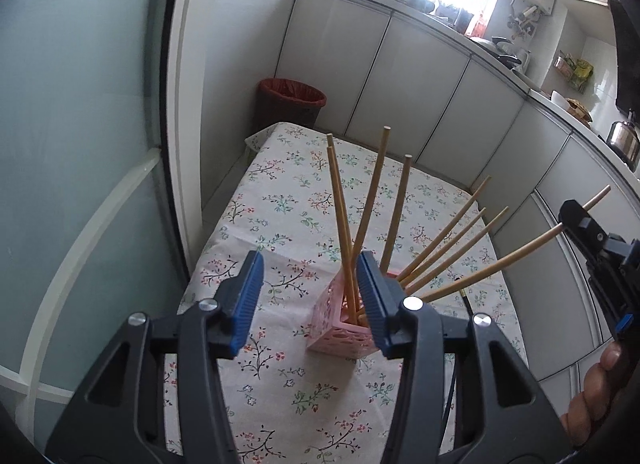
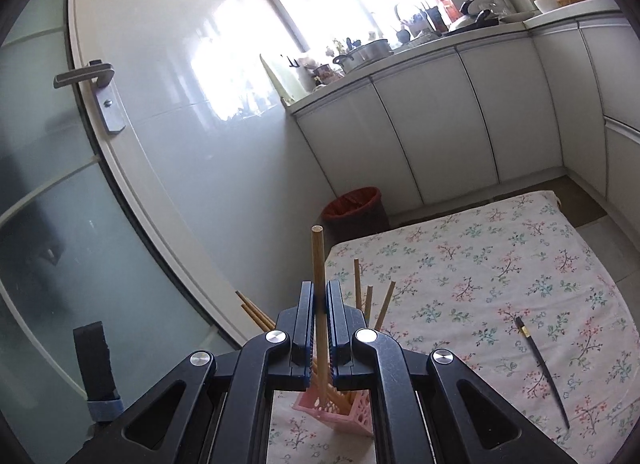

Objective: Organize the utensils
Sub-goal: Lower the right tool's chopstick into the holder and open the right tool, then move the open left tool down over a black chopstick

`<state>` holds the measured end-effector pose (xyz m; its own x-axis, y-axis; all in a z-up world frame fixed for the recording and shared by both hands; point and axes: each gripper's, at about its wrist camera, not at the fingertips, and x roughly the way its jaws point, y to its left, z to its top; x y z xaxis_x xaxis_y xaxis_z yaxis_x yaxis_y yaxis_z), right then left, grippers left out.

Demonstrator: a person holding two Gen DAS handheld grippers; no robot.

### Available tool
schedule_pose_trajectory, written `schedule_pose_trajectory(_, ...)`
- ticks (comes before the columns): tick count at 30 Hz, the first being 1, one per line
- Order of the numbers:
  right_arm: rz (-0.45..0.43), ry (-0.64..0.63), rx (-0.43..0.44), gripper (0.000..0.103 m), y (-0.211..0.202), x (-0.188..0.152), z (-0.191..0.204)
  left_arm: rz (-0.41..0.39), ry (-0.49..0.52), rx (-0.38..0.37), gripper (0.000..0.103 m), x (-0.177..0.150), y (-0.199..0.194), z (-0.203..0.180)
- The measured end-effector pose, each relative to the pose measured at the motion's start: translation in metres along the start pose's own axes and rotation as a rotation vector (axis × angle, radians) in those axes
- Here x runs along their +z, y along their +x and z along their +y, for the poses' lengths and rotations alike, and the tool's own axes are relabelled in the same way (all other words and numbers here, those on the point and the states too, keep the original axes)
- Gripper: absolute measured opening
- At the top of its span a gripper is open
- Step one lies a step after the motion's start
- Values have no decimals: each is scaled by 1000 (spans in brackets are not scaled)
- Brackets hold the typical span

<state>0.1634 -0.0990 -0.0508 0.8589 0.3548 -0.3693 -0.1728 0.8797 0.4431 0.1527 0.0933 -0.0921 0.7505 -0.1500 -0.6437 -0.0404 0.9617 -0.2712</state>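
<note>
The pink holder (image 1: 340,330) stands on the bench (image 1: 280,200) with the flowered cloth, and several wooden chopsticks (image 1: 374,188) lean out of it like a fan. The left hand-held gripper (image 1: 310,296) hangs just before the holder, its blue pads apart and nothing between them; the holder is partly behind its right pad. The right hand-held gripper (image 2: 320,304) is closed on one wooden chopstick (image 2: 319,272), whose low end points into the holder (image 2: 352,418). A dark chopstick (image 2: 544,372) lies alone on the cloth, well apart on the right.
</note>
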Motion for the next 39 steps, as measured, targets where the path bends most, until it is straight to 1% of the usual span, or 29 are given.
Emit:
schedule_pose_trajectory(6,52,-11,-16,6,28,-16,2,11,16,0,50,-2,3,0)
schedule_pose_trajectory(11,108,-1,-21,9,42,-24,-1,28,38,-1,50,-5,6,-3)
schedule_pose_trajectory(12,112,3,-18,12,43,-25,-2,32,43,-2,50,-5,7,-4)
schedule_pose_trajectory(13,116,9,-17,19,43,-24,-3,35,47,-3,50,-5,7,-6)
schedule_pose_trajectory(14,116,15,-16,22,41,-24,-4,39,51,-3,50,-6,7,-7)
schedule_pose_trajectory(16,110,21,-12,31,38,-21,-5,47,61,-4,52,-7,8,-10)
schedule_pose_trajectory(18,99,26,-8,37,30,-17,-7,55,69,-7,54,-9,8,-12)
schedule_pose_trajectory(22,95,21,-17,45,16,-10,-12,72,86,-23,58,-12,7,-18)
schedule_pose_trajectory(26,107,10,-52,50,1,-6,-25,86,117,-34,64,-17,6,-26)
schedule_pose_trajectory(28,112,6,-72,56,-7,-5,-33,92,138,-37,67,-21,5,-32)
schedule_pose_trajectory(31,130,-3,-105,59,-19,-6,-48,107,160,-49,70,-27,5,-40)
schedule_pose_trajectory(33,146,-7,-129,64,-25,-7,-59,118,176,-58,71,-31,6,-46)
schedule_pose_trajectory(36,168,-10,-162,69,-36,-10,-77,138,214,-62,72,-39,9,-57)
schedule_pose_trajectory(39,187,-5,-200,73,-43,-13,-95,163,247,-70,76,-47,13,-65)
